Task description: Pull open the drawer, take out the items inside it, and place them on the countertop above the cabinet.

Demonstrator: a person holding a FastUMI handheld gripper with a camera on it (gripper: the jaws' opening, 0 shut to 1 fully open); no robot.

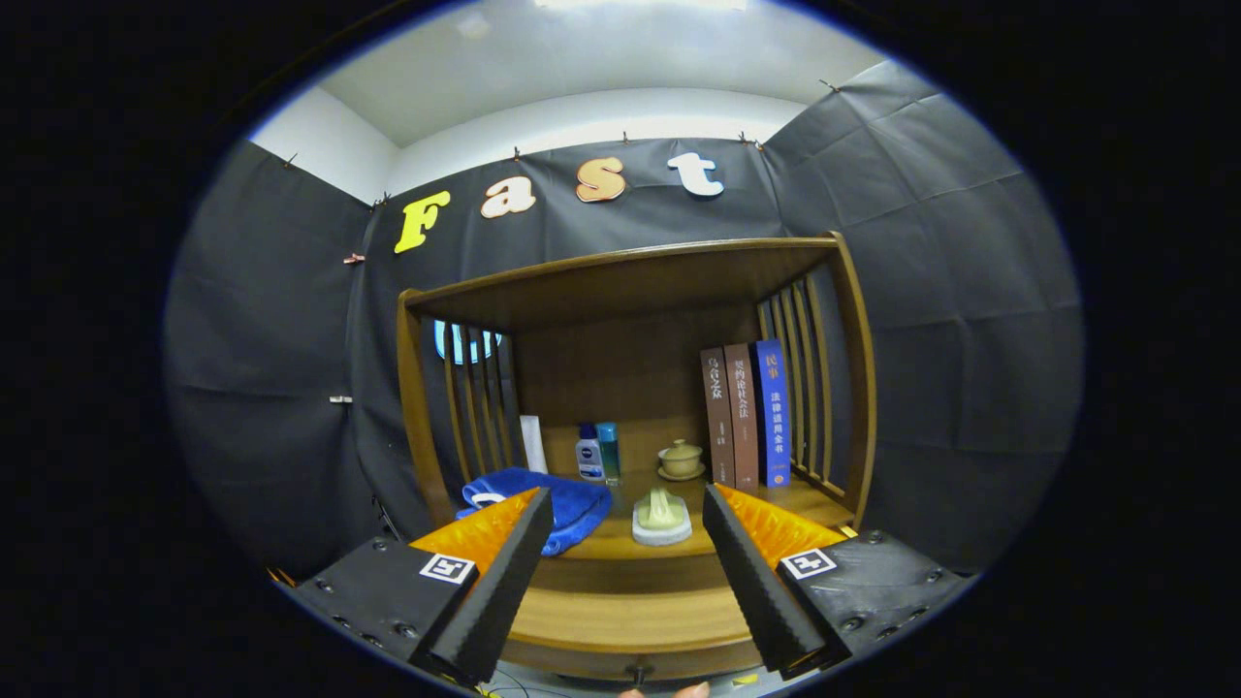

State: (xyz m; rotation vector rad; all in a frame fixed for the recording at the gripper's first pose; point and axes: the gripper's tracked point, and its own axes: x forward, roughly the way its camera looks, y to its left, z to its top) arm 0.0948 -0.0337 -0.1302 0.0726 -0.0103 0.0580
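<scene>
One wooden cabinet [630, 291] stood ahead, brown and smooth, with slatted sides and an open shelf bay under a flat top board. Below the bay ran the countertop [620, 543], and under its front edge sat the drawer [630, 635], a curved wooden front with a small dark knob [637, 671] at the bottom middle; whether it was shut or ajar, cannot tell. Three upright books [745, 415] leaned at the right slats, two brown, one blue. A crumpled blue cloth [567, 504] lay at the left of the countertop, partly behind the left finger. A pale ridged soap-like block on a white dish [661, 516] sat near the countertop's front, between and beyond the fingers. Two small bottles [597, 452] and a little lidded cup on a saucer [681, 459] stood further back. The gripper [635, 654] was spread wide, nothing between its fingers, ribbed pads facing inward, tips level with the drawer front. Open room remained mid-countertop.
</scene>
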